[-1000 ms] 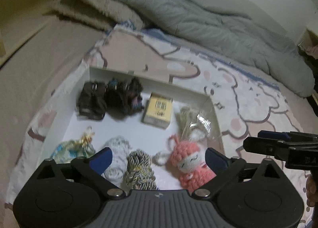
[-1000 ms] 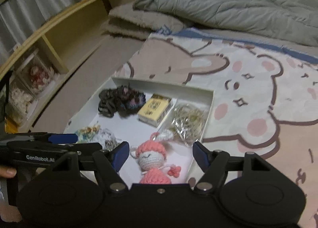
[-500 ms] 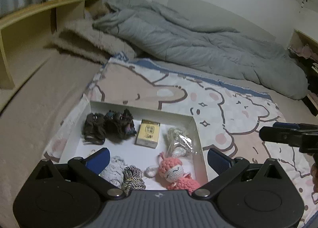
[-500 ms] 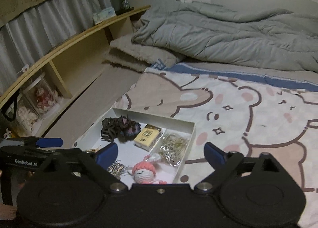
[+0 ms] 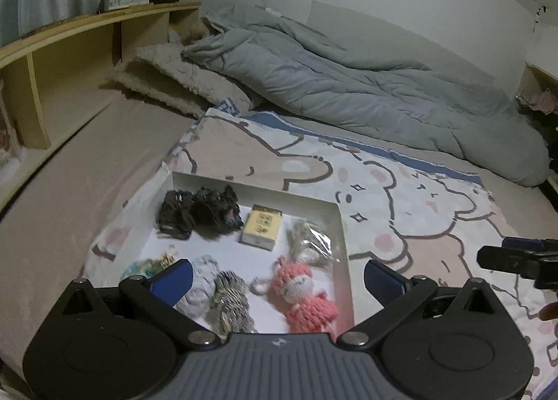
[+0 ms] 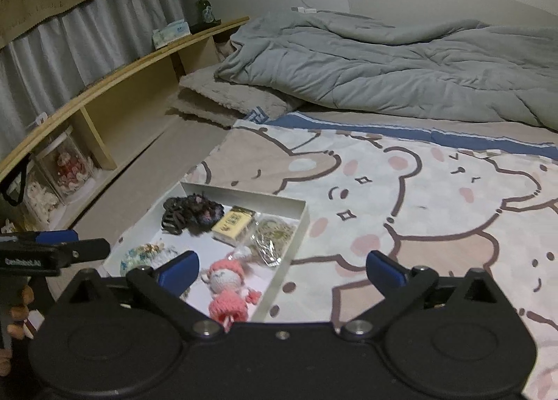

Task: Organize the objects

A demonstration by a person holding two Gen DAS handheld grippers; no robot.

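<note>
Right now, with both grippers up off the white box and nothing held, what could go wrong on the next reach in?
1. The white box sits on a soft cartoon blanket; pressing its shallow wall could tip it.
2. The pink knitted doll, striped yarn bundle and clear packet lie close together; wide jaws might snag a neighbour.
3. The right gripper, its jaws opening, hangs over the box's wall and could catch it.

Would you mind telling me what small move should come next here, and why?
Probably draw both tongs back from the white box and stop. The pink doll, yellow carton and dark hair ties all lie inside it, nothing loose shows on the bear blanket, and the left tongs and right tongs, still opening, hold nothing.
</note>
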